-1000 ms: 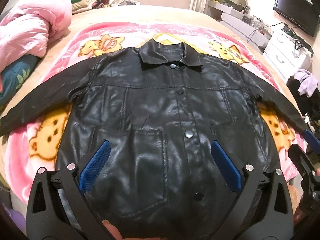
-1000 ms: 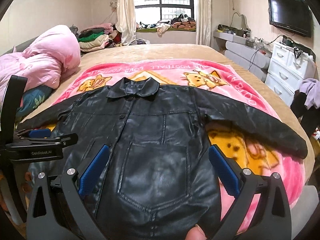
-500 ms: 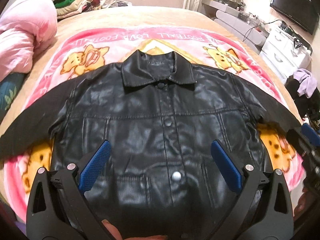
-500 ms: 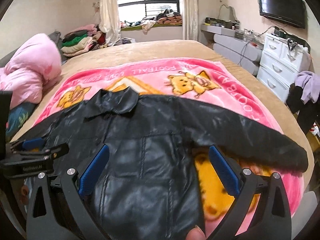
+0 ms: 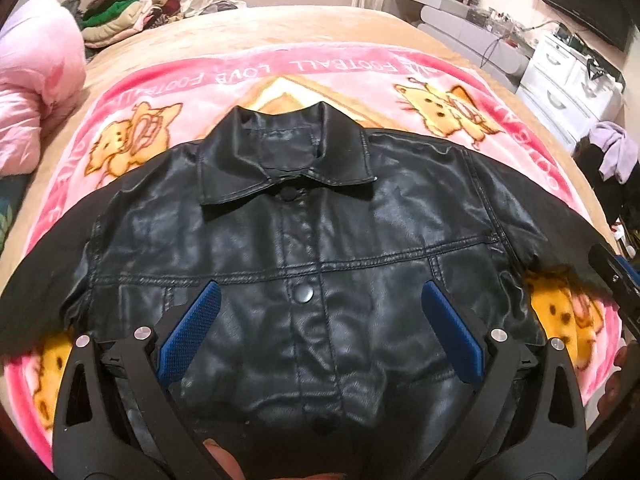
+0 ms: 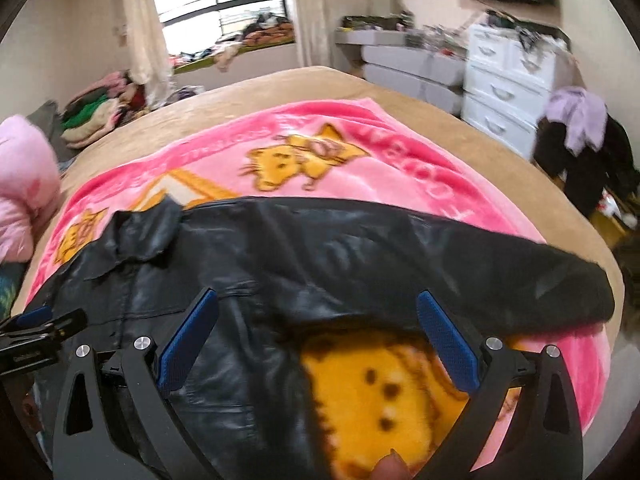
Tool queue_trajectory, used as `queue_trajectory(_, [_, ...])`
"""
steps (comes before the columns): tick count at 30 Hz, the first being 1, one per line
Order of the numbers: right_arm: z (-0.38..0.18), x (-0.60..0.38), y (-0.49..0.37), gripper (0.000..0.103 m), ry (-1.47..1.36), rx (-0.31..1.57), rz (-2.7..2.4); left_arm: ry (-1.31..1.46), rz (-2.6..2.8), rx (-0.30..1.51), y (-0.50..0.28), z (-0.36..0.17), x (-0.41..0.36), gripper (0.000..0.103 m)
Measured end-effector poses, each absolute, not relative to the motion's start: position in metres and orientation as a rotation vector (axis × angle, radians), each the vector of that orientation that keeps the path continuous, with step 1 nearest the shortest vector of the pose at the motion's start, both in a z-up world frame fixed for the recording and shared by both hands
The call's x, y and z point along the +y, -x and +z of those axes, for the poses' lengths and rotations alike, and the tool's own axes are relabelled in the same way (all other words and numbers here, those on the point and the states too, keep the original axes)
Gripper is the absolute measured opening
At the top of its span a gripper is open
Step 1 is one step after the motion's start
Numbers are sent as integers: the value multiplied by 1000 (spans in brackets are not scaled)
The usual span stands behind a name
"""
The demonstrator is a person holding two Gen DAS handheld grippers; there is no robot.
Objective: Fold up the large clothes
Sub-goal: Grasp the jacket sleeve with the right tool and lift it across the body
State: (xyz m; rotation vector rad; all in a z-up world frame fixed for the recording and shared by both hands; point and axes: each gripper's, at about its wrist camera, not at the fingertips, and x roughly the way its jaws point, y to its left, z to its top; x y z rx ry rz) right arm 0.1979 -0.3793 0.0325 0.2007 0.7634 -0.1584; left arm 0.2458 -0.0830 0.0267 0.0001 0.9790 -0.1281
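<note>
Left gripper: jaws standing apart, holding nothing, hovering over the buttoned chest of the black leather jacket. Right gripper: jaws likewise apart and empty, hanging above the gap between jacket body and right sleeve. Jacket lying face up, both sleeves spread, on the pink cartoon blanket covering the bed; no fold made yet, probably lining up for the first one, calling for closing on the right sleeve and bringing it across the chest.
</note>
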Motion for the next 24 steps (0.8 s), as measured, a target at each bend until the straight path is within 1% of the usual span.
queue_trajectory(7, [7,-431,-187,99,-351,793,-288,2,-125,1010,-264,12,-99,94])
queue_trajectory(16, [-16,-503,-158,99,-589,776,-473,11,-163,1060,-280,0,-126,94])
queue_trajectory(20, [-31,-539,-152,99,-727,773,-543,10,-186,1069,-286,0,-138,94])
queue_trajectory(22, [-42,-559,-150,99,-849,758,-535,-4,-188,1070,-288,0,-142,94])
queue_trajectory(24, [-50,-574,-148,99,-946,713,-522,-11,-192,1073,-289,1,-145,94])
